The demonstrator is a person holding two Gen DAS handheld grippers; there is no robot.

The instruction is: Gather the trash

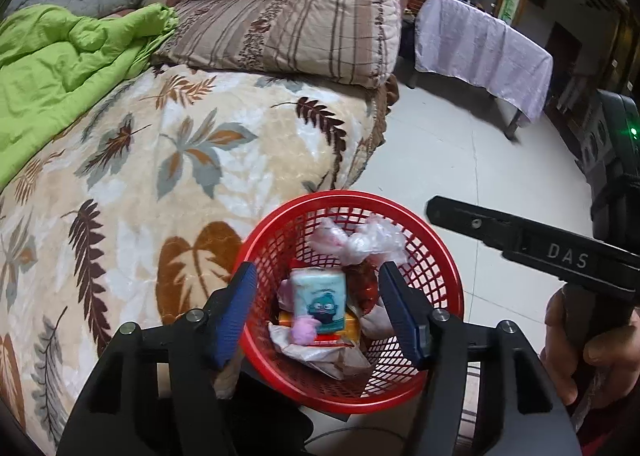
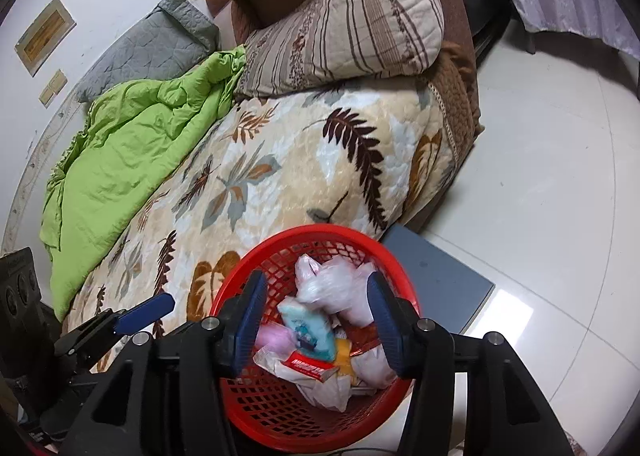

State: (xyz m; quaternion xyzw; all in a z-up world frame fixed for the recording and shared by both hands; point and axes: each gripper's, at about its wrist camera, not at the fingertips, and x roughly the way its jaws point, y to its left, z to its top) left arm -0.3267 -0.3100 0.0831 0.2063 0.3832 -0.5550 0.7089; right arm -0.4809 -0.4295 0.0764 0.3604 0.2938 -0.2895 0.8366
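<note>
Left gripper (image 1: 318,306): black frame with blue-padded fingers (image 1: 240,308), spread wide and holding nothing; it hangs over the basket mouth, touching none of the contents.
Right gripper (image 2: 316,318): same build, jaws also spread wide and empty, poised above the same basket; in the left wrist view its black body, lettered "DAS", shows at the right edge with the person's right hand (image 1: 592,344) around the handle.
Basket (image 1: 448,268): round, red plastic, lattice wall and a solid rim; it stands on the floor just beside the edge of the bed, and both grippers look down into it.
Trash, upper layer: crumpled clear plastic bags (image 1: 360,238) with a pinkish cast, piled toward the far wall of the basket.
Trash, centre: pale blue packet (image 1: 320,298) with a dark cartoon figure printed on it, blurred in both views, so whether it rests on the pile cannot be told.
Trash, lower layer: small pink ball (image 1: 303,330), an orange pack beneath it, a white wrapper with a red label (image 2: 308,368), and crumpled white paper at the bottom.
Bed (image 1: 160,176): cream blanket with a brown and grey leaf print; a rumpled green quilt (image 1: 60,72) and a striped pillow (image 1: 288,28) lie on it.
Floor (image 2: 540,156): pale glossy tiles; a flat grey mat (image 2: 444,276) lies behind the basket.
Table (image 1: 480,40): draped in a white cloth, well apart across the room.
</note>
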